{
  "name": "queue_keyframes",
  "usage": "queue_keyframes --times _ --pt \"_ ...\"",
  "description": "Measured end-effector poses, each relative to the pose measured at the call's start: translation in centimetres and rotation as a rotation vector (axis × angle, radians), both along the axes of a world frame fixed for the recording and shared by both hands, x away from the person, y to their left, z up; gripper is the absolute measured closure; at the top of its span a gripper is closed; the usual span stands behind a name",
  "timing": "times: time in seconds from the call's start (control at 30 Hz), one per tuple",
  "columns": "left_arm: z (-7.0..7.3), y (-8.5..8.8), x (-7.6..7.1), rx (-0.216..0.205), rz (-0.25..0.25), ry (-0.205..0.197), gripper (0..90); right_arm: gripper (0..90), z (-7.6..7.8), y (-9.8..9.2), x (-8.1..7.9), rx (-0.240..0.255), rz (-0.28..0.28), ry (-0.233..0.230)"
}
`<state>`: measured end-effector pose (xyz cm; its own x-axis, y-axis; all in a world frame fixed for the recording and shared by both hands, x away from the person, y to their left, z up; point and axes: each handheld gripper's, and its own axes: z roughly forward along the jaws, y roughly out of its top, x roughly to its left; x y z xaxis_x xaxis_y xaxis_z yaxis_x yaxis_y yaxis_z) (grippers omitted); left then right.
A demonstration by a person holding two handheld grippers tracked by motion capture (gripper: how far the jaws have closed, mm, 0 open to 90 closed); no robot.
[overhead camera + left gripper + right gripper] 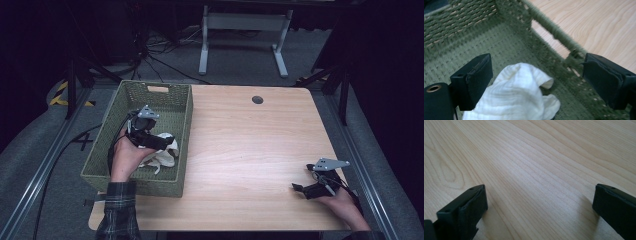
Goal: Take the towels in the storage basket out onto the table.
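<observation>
High view: light wood-grain bench (250,150), rounded corners, round cable grommet (257,99) near the far edge. Grey carpet floor (240,55) around it, cables on it, white frame legs (245,40) behind, yellow-black hazard tape (60,95) far left. Olive woven basket (165,97), rectangular with a handle cutout, sits on the bench's left part. Left gripper (167,143) is down inside the basket, over a crumpled white cloth (162,159) on the basket floor. Right gripper (298,189) rests low at the bench's near right corner, well apart from the basket.

Left gripper view: coarse green weave on basket floor and wall (506,42), fuzzy rim. Cloth (516,95) is soft, gauze-textured, bunched in folds, lying between the fingers; fingers (474,80) wide apart, not pressing on it.

Right gripper view: bare bench (531,170), smooth pale laminate with flowing grain. Black blocky fingers (464,215) spread wide, nothing between.
</observation>
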<state>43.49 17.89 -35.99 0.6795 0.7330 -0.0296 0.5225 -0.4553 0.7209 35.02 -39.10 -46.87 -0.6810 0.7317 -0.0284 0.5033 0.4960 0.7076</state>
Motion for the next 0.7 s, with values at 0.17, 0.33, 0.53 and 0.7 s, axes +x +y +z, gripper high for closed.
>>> queue_keyframes --times 0.17,0.33,0.53,0.7 --pt "-1.2 0.5 0.6 0.013 0.017 0.020 10.2 0.0 0.0 0.0 0.0 0.000 0.000 0.000" --pt "-2.3 0.4 1.1 0.027 0.040 0.048 10.1 0.0 0.0 0.0 0.0 0.000 0.000 0.000" --pt "-3.4 0.2 1.5 0.071 0.061 0.078 9.9 0.0 0.0 0.0 0.0 0.000 0.000 0.000" --pt "-4.0 0.3 1.7 0.109 0.076 0.098 8.8 0.0 0.0 0.0 0.0 0.000 0.000 0.000"
